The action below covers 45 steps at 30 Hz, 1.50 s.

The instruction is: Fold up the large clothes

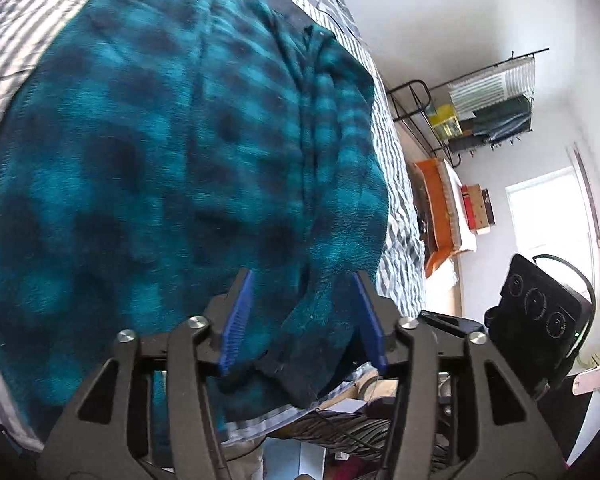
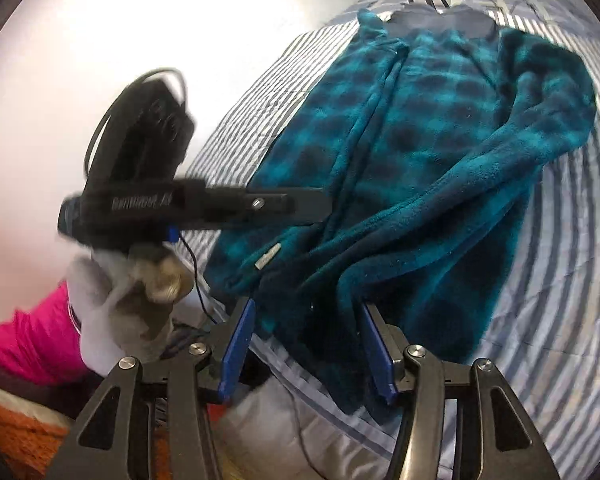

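Observation:
A large teal and dark plaid fleece jacket [image 1: 160, 152] lies spread on a striped bed, also in the right wrist view [image 2: 440, 140]. My left gripper [image 1: 302, 280] is open, its blue pads either side of a dark-cuffed sleeve end [image 1: 300, 372] at the bed's near edge. My right gripper [image 2: 306, 312] is open over the jacket's bottom hem [image 2: 332, 320], with fabric between the pads. The left gripper [image 2: 204, 204], held by a gloved hand [image 2: 112, 304], shows at the left of the right wrist view.
The striped bedspread [image 2: 560, 280] lies under the jacket. A black wire rack [image 1: 488, 104] with items stands by the white wall. An orange cushion [image 1: 436, 216], a black device [image 1: 540, 316] and cables [image 2: 196, 276] sit beside the bed.

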Tool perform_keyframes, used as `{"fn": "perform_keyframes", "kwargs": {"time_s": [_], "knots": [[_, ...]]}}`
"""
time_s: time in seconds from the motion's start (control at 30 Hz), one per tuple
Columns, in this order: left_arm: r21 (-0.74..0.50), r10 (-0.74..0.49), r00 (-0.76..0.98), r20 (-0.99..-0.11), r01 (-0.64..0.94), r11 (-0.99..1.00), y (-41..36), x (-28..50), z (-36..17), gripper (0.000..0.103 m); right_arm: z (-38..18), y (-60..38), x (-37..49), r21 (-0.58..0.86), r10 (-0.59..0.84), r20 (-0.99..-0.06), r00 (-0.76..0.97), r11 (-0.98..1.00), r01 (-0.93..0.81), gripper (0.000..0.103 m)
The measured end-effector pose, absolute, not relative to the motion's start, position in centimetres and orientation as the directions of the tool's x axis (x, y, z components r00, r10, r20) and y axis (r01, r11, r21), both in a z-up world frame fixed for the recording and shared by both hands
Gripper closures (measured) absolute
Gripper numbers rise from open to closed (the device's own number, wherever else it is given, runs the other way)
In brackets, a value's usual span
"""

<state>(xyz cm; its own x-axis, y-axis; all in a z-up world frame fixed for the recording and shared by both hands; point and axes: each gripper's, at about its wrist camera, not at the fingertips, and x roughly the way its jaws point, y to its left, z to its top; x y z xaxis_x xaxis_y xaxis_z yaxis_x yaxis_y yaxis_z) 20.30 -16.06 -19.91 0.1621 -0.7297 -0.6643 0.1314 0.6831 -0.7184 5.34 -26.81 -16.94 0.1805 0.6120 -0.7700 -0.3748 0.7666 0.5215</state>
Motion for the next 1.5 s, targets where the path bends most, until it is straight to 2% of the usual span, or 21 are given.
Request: {"fn": "perform_keyframes", "kwargs": {"time_s": [0.17, 0.37, 0.63, 0.67, 0.7, 0.9, 1.07, 1.13, 1.2, 1.3, 1.33, 1.43, 1.47, 1.5], "knots": [[-0.714, -0.725, 0.123, -0.677, 0.127, 0.688, -17.5, 20.6, -20.9, 0.048, -16.0, -31.2, 4.4, 0.555, 0.628, -0.747, 0.219, 0.77, -0.314, 0.046], [-0.708, -0.723, 0.08, -0.687, 0.151, 0.69, -19.1, 20.1, -21.5, 0.048, -15.7, -37.4, 6.0, 0.627, 0.625, -0.694, 0.357, 0.769, -0.128, 0.044], [-0.751, -0.761, 0.076, -0.644, 0.126, 0.648, -18.9, 20.8, -20.4, 0.047, -17.0, -42.2, 11.0, 0.656, 0.558, -0.687, 0.465, 0.752, 0.066, 0.037], [-0.743, -0.755, 0.071, -0.652, 0.137, 0.655, -19.2, 20.8, -20.2, 0.041, -17.3, -42.7, 12.0, 0.661, 0.555, -0.684, 0.475, 0.746, 0.08, 0.034], [-0.738, -0.751, 0.07, -0.657, 0.145, 0.659, -19.4, 20.8, -20.2, 0.041, -17.5, -43.0, 12.8, 0.663, 0.549, -0.682, 0.483, 0.742, 0.093, 0.033], [-0.677, -0.703, 0.028, -0.71, 0.247, 0.694, -21.1, 19.7, -19.9, 0.041, -20.2, -44.8, 17.9, 0.669, 0.515, -0.692, 0.507, 0.721, 0.18, 0.03], [-0.538, -0.606, 0.081, -0.791, 0.378, 0.753, -22.3, 17.8, -19.1, 0.041, -23.1, -46.5, 21.6, 0.659, 0.477, -0.714, 0.513, 0.707, 0.259, 0.03], [-0.512, -0.592, 0.102, -0.799, 0.399, 0.76, -22.3, 17.4, -19.1, 0.044, -24.3, -47.2, 23.0, 0.662, 0.468, -0.713, 0.523, 0.695, 0.28, 0.031], [-0.501, -0.58, 0.107, -0.808, 0.393, 0.771, -22.0, 17.3, -19.3, 0.065, -25.1, -47.7, 24.1, 0.67, 0.467, -0.708, 0.53, 0.682, 0.293, 0.035], [-0.509, -0.581, 0.104, -0.807, 0.375, 0.774, -21.1, 17.1, -19.8, 0.084, -25.3, -47.8, 25.5, 0.675, 0.464, -0.699, 0.544, 0.679, 0.287, 0.046], [-0.514, -0.585, 0.102, -0.805, 0.374, 0.772, -20.9, 17.0, -19.9, 0.086, -25.2, -47.5, 26.1, 0.682, 0.475, -0.69, 0.546, 0.679, 0.272, 0.059], [-0.517, -0.59, 0.107, -0.801, 0.375, 0.77, -20.5, 16.3, -19.9, 0.089, -23.6, -45.9, 27.5, 0.651, 0.467, -0.705, 0.535, 0.725, 0.225, 0.084], [-0.52, -0.593, 0.107, -0.798, 0.375, 0.768, -20.4, 16.0, -19.9, 0.089, -22.7, -45.1, 27.9, 0.617, 0.445, -0.722, 0.53, 0.761, 0.202, 0.09], [-0.526, -0.598, 0.105, -0.794, 0.372, 0.764, -20.2, 15.7, -19.9, 0.089, -21.9, -44.3, 28.1, 0.588, 0.427, -0.735, 0.526, 0.788, 0.182, 0.091]]}}
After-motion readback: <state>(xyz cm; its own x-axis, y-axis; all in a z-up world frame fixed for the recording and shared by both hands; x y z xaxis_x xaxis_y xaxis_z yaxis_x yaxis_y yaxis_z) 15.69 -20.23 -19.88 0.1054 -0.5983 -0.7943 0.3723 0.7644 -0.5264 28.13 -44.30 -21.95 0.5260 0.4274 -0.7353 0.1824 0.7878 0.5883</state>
